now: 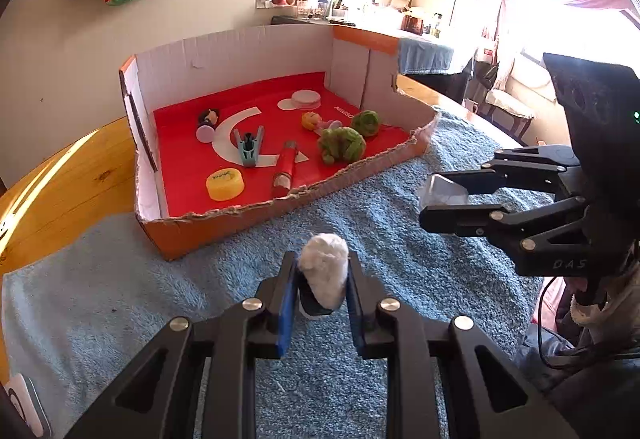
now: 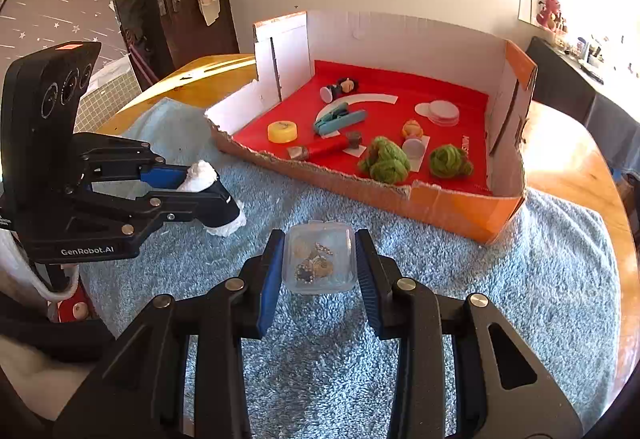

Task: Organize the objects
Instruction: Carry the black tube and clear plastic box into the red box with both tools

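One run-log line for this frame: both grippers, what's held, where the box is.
left gripper: shut on white fluffy toy | right gripper: shut on clear plastic case | both above blue towel | cardboard box beyond

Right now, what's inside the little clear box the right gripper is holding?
The clear box holds small round metal pieces and a bit of beaded chain. Its cloudy plastic blurs them, so exactly what they are is unclear.
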Motion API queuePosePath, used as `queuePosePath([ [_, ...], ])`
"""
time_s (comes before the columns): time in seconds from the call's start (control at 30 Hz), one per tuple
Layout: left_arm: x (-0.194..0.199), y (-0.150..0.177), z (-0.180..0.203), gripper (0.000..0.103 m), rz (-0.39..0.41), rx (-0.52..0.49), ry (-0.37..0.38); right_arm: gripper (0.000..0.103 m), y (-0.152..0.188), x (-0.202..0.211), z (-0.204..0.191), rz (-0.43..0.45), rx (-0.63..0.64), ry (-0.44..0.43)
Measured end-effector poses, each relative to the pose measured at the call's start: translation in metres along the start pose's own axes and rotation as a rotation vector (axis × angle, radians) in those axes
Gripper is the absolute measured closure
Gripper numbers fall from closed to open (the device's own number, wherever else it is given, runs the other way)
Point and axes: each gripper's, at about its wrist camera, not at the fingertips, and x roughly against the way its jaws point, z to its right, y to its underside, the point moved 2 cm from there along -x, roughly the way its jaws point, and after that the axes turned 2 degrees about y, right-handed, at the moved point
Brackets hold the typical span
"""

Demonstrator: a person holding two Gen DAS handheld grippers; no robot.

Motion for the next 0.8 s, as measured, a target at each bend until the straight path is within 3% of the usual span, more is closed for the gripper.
queuePosePath([
  [0.27,0.002,0.019,0.018,0.062,-0.007,-0.035,0.032,0.07,0.015,-0.002,0.003,-0.015,-0.022,-0.008],
  [0.33,0.0,0.023,0.019,0.061,-0.007,-0.02,0.03,0.07,0.019,-0.003,0.003,-0.016,-0.026,-0.012],
  [0.47,0.002,0.027,0.023,0.045,0.01,0.0,0.032,0.07,0.025,-0.003,0.001,-0.018,-0.03,-0.02],
  [0.63,0.003,0.032,0.028,0.038,0.007,0.026,0.001,0.07,0.031,-0.001,-0.002,-0.018,-0.026,-0.029],
  [0.8,-0.002,0.038,0.03,0.035,-0.009,0.067,0.025,0.069,0.036,-0.004,-0.002,-0.032,-0.027,-0.024],
])
